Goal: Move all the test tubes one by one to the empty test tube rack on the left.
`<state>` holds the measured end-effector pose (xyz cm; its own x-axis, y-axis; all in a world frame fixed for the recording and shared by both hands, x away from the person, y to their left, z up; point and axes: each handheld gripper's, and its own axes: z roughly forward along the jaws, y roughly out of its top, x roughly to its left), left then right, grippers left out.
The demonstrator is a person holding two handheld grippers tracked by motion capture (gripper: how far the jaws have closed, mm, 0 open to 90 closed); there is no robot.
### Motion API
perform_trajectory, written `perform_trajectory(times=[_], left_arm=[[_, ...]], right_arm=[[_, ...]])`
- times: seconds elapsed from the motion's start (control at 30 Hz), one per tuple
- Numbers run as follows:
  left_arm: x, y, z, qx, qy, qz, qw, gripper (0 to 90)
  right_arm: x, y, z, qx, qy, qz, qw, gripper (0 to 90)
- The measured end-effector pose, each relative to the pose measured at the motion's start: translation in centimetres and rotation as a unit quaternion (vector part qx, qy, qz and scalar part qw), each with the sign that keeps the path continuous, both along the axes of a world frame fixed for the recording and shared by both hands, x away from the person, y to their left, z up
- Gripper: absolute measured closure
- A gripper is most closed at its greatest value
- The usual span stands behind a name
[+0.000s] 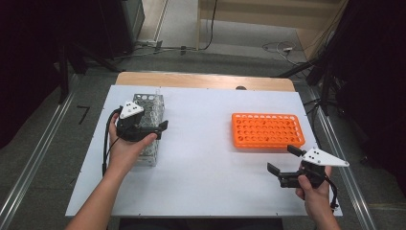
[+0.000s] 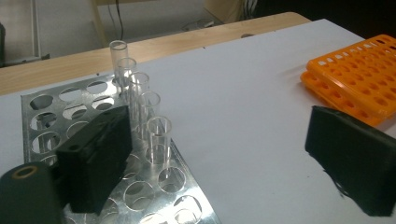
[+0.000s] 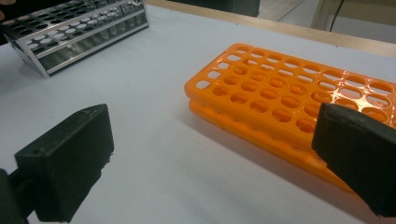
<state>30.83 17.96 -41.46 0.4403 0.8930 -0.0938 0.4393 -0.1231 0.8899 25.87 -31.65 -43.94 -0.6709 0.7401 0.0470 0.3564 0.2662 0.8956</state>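
Two racks stand on the white desk (image 1: 201, 158): one metal rack (image 1: 150, 125) and one orange rack (image 1: 267, 130), well apart. The left hand-held gripper (image 1: 152, 130) hangs over the metal rack, its jaws spread wide with nothing between them. In the left gripper view, five clear tubes (image 2: 159, 140) stand upright in a single row along the rack's edge, just beside the near jaw; the nearest tube is close to that jaw but apart from it. The right hand-held gripper (image 1: 283, 159) is also spread and holds nothing. The orange rack lies just ahead of it, its holes showing no tubes, one jaw overlapping its near corner in the right gripper view.
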Motion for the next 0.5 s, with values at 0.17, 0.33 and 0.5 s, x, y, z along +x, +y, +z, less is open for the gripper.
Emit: perform_trajectory(times=[0.17,0.33,0.5], left_arm=[[-0.9,-0.1,0.1,-0.012,-0.009,-0.015,0.9998,0.2],[-1.9,0.0,0.1,-0.023,-0.017,-0.029,0.9992,0.0],[-3.0,0.0,-0.1,-0.025,-0.02,-0.035,0.9989,0.0]], right_arm=[[0.0,0.0,0.0,0.001,-0.001,-0.001,1.0,0.0],[0.0,0.0,0.0,0.0,-0.001,-0.001,1.0,0.0],[0.0,0.0,0.0,-0.002,-0.001,-0.001,1.0,0.0]])
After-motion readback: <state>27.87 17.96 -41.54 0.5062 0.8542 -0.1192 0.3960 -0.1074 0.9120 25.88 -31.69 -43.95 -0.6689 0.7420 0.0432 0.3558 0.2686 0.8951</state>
